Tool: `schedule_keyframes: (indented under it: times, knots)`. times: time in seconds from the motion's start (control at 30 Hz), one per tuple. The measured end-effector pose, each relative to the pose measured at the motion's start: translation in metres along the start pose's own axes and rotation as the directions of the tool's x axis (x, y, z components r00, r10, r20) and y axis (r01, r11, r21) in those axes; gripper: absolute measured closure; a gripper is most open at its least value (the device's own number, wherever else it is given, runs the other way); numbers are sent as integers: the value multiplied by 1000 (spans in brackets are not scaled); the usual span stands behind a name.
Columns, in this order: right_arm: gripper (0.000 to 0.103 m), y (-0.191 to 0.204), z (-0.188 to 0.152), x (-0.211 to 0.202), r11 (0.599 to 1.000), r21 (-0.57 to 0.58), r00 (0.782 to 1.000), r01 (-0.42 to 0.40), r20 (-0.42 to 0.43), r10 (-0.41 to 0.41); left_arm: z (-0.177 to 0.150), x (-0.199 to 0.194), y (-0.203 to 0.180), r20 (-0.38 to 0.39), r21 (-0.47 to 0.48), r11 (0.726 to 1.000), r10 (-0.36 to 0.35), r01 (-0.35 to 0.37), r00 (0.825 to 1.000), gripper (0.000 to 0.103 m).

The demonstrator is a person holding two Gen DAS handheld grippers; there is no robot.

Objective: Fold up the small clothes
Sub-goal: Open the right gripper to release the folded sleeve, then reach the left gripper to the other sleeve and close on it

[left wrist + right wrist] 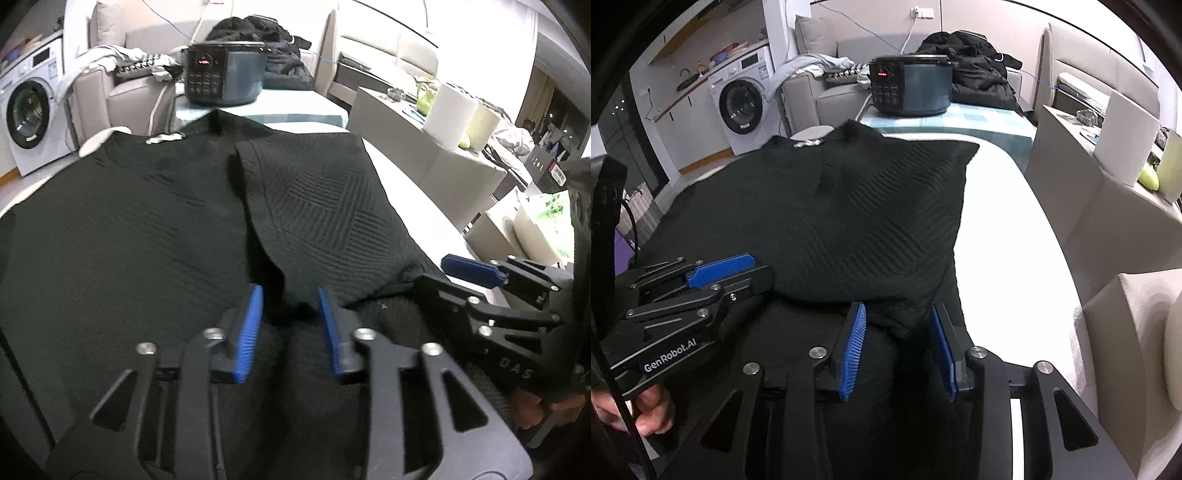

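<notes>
**Tongs apart at the near hem of the half-folded black top**

Left tongs (290,325) stand parted with nothing pinched between the blue pads, low in the frame over the near edge of the black knit top (147,221). Right tongs (899,347) are likewise apart and grip nothing, poised over the flap (886,229) already folded inward. The garment's long axis runs away from both, up the frame toward the cooker (221,74), across the white worktop (1004,240). The unfolded half lies at frame left, so the left tongs are probably nearer the next grasp.
</notes>
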State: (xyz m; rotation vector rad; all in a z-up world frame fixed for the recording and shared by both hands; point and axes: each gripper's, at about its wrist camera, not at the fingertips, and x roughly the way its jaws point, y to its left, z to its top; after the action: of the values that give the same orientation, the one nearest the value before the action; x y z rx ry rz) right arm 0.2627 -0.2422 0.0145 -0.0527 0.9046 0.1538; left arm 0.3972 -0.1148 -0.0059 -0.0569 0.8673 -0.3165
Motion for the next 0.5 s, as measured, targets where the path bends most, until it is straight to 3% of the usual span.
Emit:
schedule_keyframes:
  times: [0.13, 0.23, 0.37, 0.5]
  knots:
    - [43, 8, -1, -21, 1000, 12, 999, -20, 36, 19, -5, -32, 11, 47, -22, 998, 54, -53, 997, 33]
    - [34, 20, 1, -31, 1000, 4, 998, -23, 56, 23, -11, -57, 23, 74, -51, 996, 77, -73, 994, 19]
    - [19, 38, 2, -44, 999, -7, 996, -32, 78, 32, -23, -87, 47, 98, -104, 990, 104, -94, 990, 3]
    - [13, 59, 1, -49, 999, -24, 997, -43, 69, 44, -39, -113, 82, 107, -167, 975, 168, -149, 980, 1]
